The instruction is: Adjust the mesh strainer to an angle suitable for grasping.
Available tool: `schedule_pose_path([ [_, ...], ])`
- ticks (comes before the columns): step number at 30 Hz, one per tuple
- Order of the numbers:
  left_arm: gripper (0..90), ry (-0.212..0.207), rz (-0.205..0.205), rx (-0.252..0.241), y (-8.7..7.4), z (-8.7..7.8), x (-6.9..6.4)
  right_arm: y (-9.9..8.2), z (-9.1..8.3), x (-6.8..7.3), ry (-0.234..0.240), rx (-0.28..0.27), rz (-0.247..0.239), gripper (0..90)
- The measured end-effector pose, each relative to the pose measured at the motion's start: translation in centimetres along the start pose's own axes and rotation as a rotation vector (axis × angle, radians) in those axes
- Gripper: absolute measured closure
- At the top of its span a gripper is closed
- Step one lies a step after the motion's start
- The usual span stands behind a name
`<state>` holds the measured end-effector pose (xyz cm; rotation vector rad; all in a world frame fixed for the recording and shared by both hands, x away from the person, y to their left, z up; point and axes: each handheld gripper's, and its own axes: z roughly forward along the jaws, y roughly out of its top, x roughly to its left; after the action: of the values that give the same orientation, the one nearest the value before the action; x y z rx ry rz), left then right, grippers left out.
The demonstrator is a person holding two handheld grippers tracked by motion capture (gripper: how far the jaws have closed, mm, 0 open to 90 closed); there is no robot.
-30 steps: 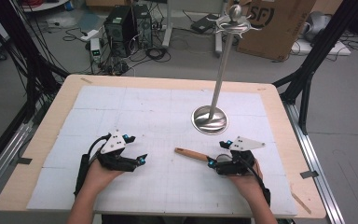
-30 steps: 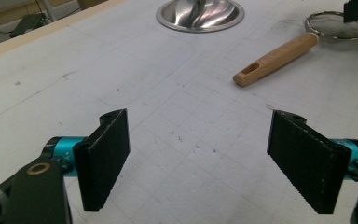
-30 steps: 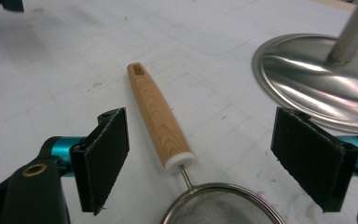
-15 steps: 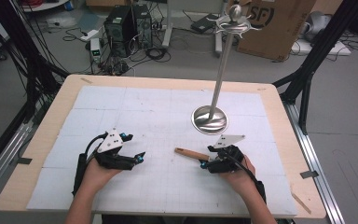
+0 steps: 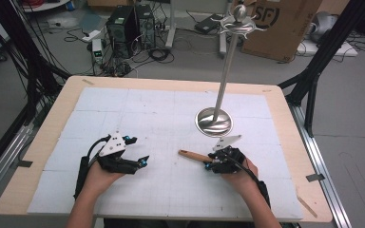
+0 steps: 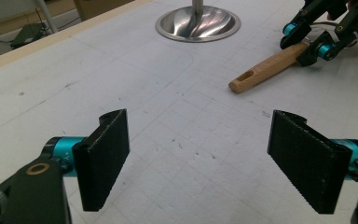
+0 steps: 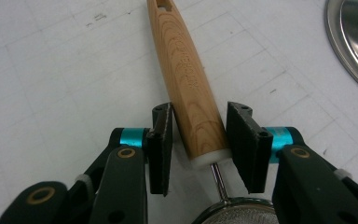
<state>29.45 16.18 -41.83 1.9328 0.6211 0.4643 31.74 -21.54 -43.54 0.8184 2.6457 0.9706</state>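
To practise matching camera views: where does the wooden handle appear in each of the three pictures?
High view: wooden handle lies right of centre, at the right gripper.
Left gripper view: upper right, slanting towards the far gripper.
Right gripper view: centre, running up from between the jaws.
Shared landmark: the steel stand base.

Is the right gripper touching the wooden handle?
Touching. In the right gripper view the right gripper has just been closing on the wooden handle; its right pad presses the handle's side, while a sliver of gap remains at the left pad.
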Motion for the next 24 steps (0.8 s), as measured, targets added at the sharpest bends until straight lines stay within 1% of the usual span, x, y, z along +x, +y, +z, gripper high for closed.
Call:
schedule_pose_path([
  [2, 21.3, -0.002, 0.003, 0.003, 0.0, 0.0, 0.0, 0.0, -0.2, 0.0, 0.012, 0.002, 0.010, 66.7],
  [5, 21.3, -0.001, 0.003, 0.001, 0.0, -0.1, 0.0, 0.0, -0.3, 0.0, 0.010, 0.010, 0.029, 67.2],
  [7, 21.3, 0.002, 0.002, 0.000, 0.0, -0.1, 0.0, 0.0, -0.3, 0.0, 0.009, 0.012, 0.029, 67.2],
  [10, 21.4, -0.001, 0.002, 0.001, 0.0, -0.1, 0.0, 0.3, -0.4, 0.2, 0.000, 0.035, 0.025, 66.5],
  [11, 21.4, -0.001, 0.000, 0.000, 0.0, -0.1, 0.0, 0.3, -0.4, 0.2, 0.000, 0.035, 0.025, 66.5],
  [12, 21.4, -0.002, 0.000, 0.000, 0.0, -0.1, 0.0, 0.5, -0.3, 0.2, -0.005, 0.048, 0.013, 65.7],
  [13, 21.4, -0.002, 0.000, 0.000, 0.0, -0.1, 0.0, 0.5, -0.3, 0.2, -0.005, 0.048, 0.013, 65.7],
  [14, 21.4, -0.002, 0.000, 0.000, 0.0, -0.1, 0.0, 0.7, -0.2, 0.3, 0.001, 0.074, 0.010, 64.5],
  [16, 21.4, -0.003, 0.001, 0.001, 0.0, -0.1, 0.0, 0.8, -0.1, 0.2, 0.000, 0.079, 0.003, 64.5],
  [17, 21.4, -0.004, -0.002, -0.002, 0.0, -0.1, -0.1, 0.9, -0.2, 0.2, 0.004, 0.094, 0.004, 64.4],
  [18, 21.4, -0.004, 0.005, 0.002, 0.0, -0.1, 0.0, 1.0, -0.1, 0.2, 0.008, 0.094, 0.002, 64.4],
  [20, 21.3, -0.006, 0.005, 0.004, 0.0, 0.0, -0.1, 1.3, 0.0, 0.0, 0.014, 0.119, -0.002, 64.0],
  [21, 21.3, -0.006, 0.005, 0.004, 0.0, 0.0, -0.1, 1.3, 0.0, 0.0, 0.014, 0.119, -0.002, 64.0],
  [23, 21.4, -0.010, 0.007, 0.008, 0.0, 0.1, -0.1, 1.7, 0.1, 0.0, 0.018, 0.151, -0.015, 63.7],
  [24, 21.4, -0.013, 0.006, 0.008, 0.0, 0.2, -0.2, 1.7, 0.1, 0.0, 0.018, 0.151, -0.015, 63.7],
])
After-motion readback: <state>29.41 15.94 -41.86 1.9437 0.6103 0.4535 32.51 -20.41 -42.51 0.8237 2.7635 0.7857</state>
